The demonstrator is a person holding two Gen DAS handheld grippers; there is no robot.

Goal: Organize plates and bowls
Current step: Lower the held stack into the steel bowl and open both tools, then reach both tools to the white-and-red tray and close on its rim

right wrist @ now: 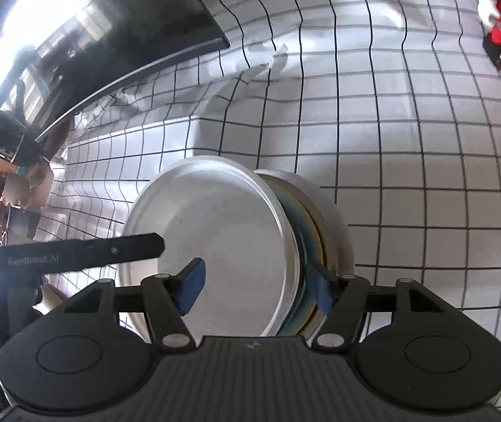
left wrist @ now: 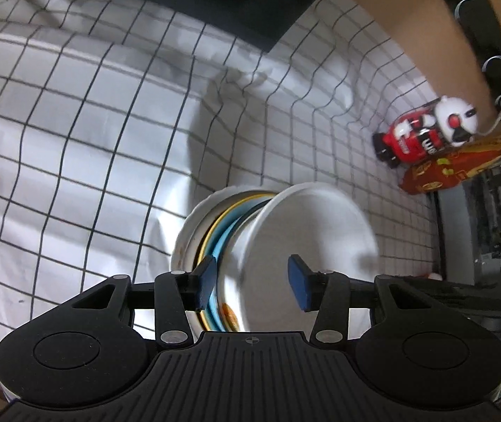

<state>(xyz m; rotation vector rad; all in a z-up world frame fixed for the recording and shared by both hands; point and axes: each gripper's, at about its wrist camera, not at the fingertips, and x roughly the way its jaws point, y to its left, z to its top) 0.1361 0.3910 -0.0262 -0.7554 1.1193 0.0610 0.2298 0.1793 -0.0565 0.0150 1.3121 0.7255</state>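
A stack of dishes sits on the checked cloth: a white bowl (left wrist: 303, 232) on top, blue and yellow-rimmed plates (left wrist: 220, 232) under it, and a wide white plate (left wrist: 188, 232) at the bottom. My left gripper (left wrist: 254, 279) is open, its blue pads on either side of the top bowl's wall. In the right wrist view the same white bowl (right wrist: 222, 242) tops the stack (right wrist: 312, 232). My right gripper (right wrist: 257, 286) is open around the bowl's rim, one pad inside, one outside. The left gripper's finger (right wrist: 109, 249) shows over the bowl.
A red and white toy figure (left wrist: 422, 130) and a red packet (left wrist: 461, 165) lie at the cloth's far right. A black monitor (right wrist: 127, 31) stands along the back. Black equipment (left wrist: 496, 218) sits at the right edge.
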